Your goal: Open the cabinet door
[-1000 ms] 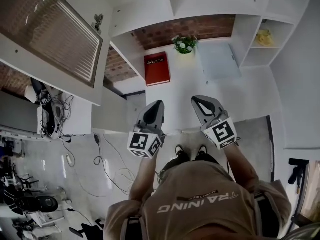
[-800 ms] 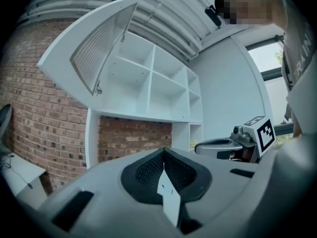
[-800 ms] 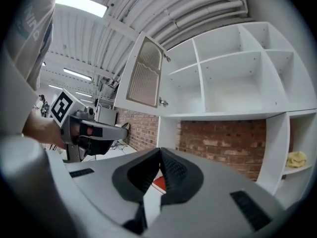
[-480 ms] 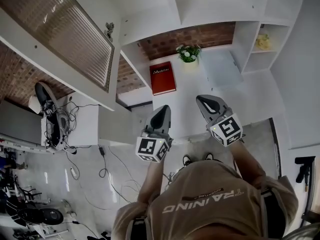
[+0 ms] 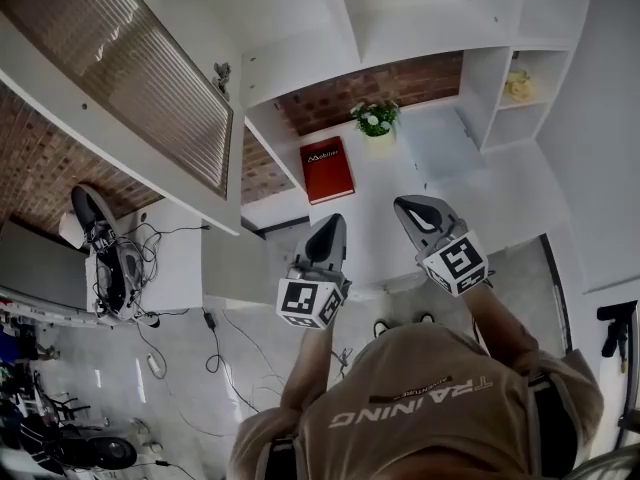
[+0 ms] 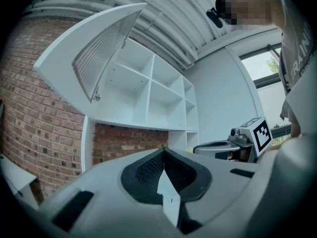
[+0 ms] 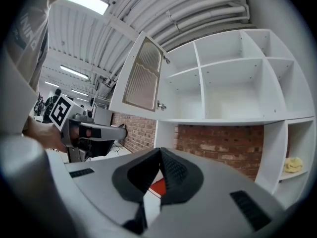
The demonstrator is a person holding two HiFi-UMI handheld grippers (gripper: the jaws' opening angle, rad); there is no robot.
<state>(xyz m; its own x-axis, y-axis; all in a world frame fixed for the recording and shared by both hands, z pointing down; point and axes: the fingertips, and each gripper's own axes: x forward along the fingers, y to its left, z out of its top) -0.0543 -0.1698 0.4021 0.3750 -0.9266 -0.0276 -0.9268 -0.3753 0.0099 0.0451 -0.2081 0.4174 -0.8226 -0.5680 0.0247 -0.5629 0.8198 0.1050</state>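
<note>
Head view: you hold both grippers out level in front of you, side by side and apart, above the white counter point(image 5: 470, 193).
Left gripper point(image 5: 329, 220): its jaws are closed tip to tip, with nothing between them. Its marker cube faces up toward you.
Right gripper point(image 5: 403, 204): its jaws are pressed fully together and carry nothing. It sits a little farther forward than the left one.
Cabinet door point(image 5: 130, 78): it stands swung wide open at your left, clear of the shelf unit point(image 5: 400, 18). It is a white frame around a ribbed panel. Neither gripper touches it; both are well apart from it.
Door knob point(image 5: 222, 71): a small metal piece on the door's edge, on the side nearest the open shelves.
Shelf unit: white open compartments, bare inside as far as you can see, with a brick wall point(image 5: 340, 93) showing behind the lower recess.
Red book point(image 5: 327, 168): lies flat on the counter, ahead of the left gripper.
Potted plant point(image 5: 375, 118): stands at the back of the counter against the brick, with white flowers, just beyond the book to its right.
Yellow object point(image 5: 517, 85): sits in a small compartment at the far right; too small to tell what it is.
Floor: cables point(image 5: 230, 358) trail across it below your left arm.
</note>
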